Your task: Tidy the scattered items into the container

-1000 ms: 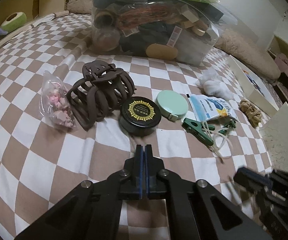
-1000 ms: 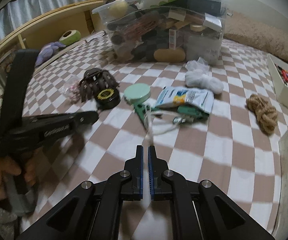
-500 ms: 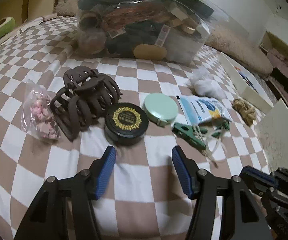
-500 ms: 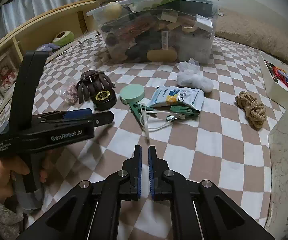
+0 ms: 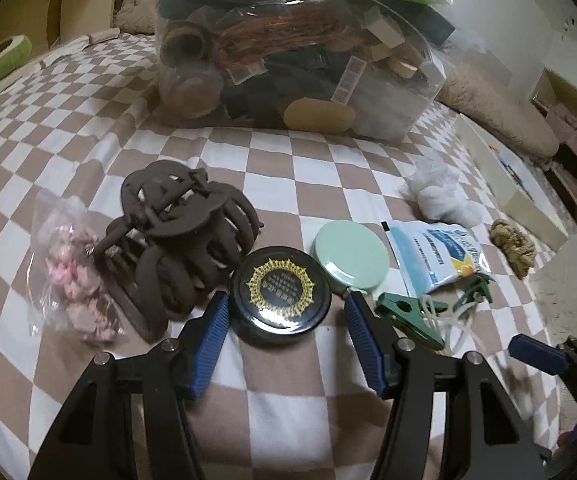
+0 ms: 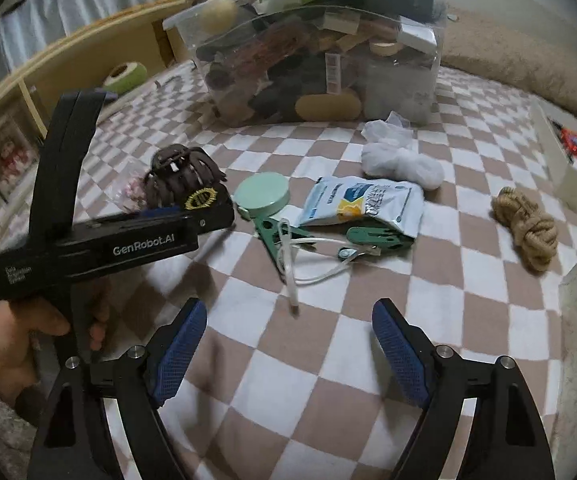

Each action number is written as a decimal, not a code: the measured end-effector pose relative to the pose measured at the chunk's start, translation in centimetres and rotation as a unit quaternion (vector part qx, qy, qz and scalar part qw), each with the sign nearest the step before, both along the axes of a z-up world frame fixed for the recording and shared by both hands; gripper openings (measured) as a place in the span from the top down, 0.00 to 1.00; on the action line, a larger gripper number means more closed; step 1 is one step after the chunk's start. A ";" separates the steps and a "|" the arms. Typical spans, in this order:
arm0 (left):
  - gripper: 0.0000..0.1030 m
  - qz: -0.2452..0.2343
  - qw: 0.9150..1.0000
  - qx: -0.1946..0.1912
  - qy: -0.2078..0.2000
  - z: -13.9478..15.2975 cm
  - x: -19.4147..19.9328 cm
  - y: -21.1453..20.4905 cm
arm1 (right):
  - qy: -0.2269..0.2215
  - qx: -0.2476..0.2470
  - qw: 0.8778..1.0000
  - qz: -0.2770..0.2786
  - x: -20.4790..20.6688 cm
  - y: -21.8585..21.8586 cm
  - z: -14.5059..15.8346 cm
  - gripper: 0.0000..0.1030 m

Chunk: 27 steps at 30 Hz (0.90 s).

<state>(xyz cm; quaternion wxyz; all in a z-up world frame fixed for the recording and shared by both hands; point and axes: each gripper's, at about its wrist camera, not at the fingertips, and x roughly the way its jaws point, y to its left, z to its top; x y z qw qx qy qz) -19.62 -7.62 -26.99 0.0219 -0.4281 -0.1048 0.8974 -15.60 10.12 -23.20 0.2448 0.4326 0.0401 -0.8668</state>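
A clear plastic container (image 5: 296, 56) (image 6: 316, 60), heaped with items, stands at the back of the checkered bed. In front of it lie a brown claw clip (image 5: 180, 240) (image 6: 180, 176), a bag of pink bits (image 5: 72, 276), a black round tin (image 5: 280, 288) (image 6: 204, 200), a mint round case (image 5: 350, 254) (image 6: 262, 196), green clips with a white cord (image 5: 412, 316) (image 6: 312, 240), a blue-white packet (image 5: 432, 256) (image 6: 364, 204), a white wad (image 5: 440, 196) (image 6: 400, 160) and a rope knot (image 5: 514, 244) (image 6: 528, 228). My left gripper (image 5: 286, 332) is open, its pads on either side of the black tin. My right gripper (image 6: 288, 344) is open and empty, short of the cord.
A white open box (image 6: 568, 160) with coloured items stands at the right. A fuzzy beige cushion (image 5: 496, 108) lies behind the container. A wooden shelf (image 6: 68, 68) runs along the left, with a green avocado-shaped plush (image 6: 126, 76) by it. A pale board edge (image 5: 568, 280) is at the right.
Both grippers have opened: the left one first, then the right. The left gripper has moved forward to the black tin. The right gripper has edged forward.
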 end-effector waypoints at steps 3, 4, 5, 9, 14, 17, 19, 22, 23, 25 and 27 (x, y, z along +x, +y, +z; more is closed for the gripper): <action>0.43 -0.001 1.000 -0.011 -0.003 -0.1 -0.3 0.2 | -0.009 -0.014 1.000 -0.016 -0.5 0.4 -0.1 0.30; 0.44 0.000 1.000 -0.013 -0.003 -0.1 -0.2 0.2 | -0.008 -0.016 1.000 -0.021 -0.7 0.4 -0.2 0.36; 0.52 0.005 1.000 -0.020 -0.005 -0.1 -0.2 0.2 | -0.007 -0.017 1.000 -0.024 -0.8 0.5 -0.2 0.48; 0.52 0.004 1.000 -0.010 -0.004 -0.1 -0.1 -0.2 | -0.009 -0.027 1.000 -0.013 -1.3 0.1 -0.4 0.53; 0.52 -0.003 1.000 -0.015 -0.002 0.2 0.5 0.2 | 0.004 -0.017 1.000 0.014 -1.3 -1.4 -1.1 0.91; 0.52 -0.005 1.000 -0.018 -0.003 0.5 1.0 0.3 | 0.004 -0.016 1.000 0.019 -1.1 -1.4 -1.4 0.91; 0.52 -0.004 1.000 -0.018 -0.004 0.6 1.3 0.2 | 0.008 -0.025 0.999 0.020 -0.8 -1.0 -1.0 0.96; 0.52 -0.003 1.000 -0.018 -0.005 0.9 1.8 0.2 | 0.007 -0.042 0.999 0.024 -0.3 -0.5 -0.3 0.96; 0.52 -0.003 1.000 -0.018 -0.005 1.0 2.0 0.2 | 0.005 -0.047 0.999 0.026 -0.1 -0.4 -0.1 0.96; 0.52 -0.003 1.000 -0.016 -0.002 1.4 2.5 0.2 | 0.002 -0.052 0.998 0.029 0.4 -0.3 0.1 0.96; 0.52 -0.003 1.000 -0.009 0.001 2.0 3.2 0.2 | -0.001 -0.058 0.998 0.031 0.9 -0.2 0.3 0.96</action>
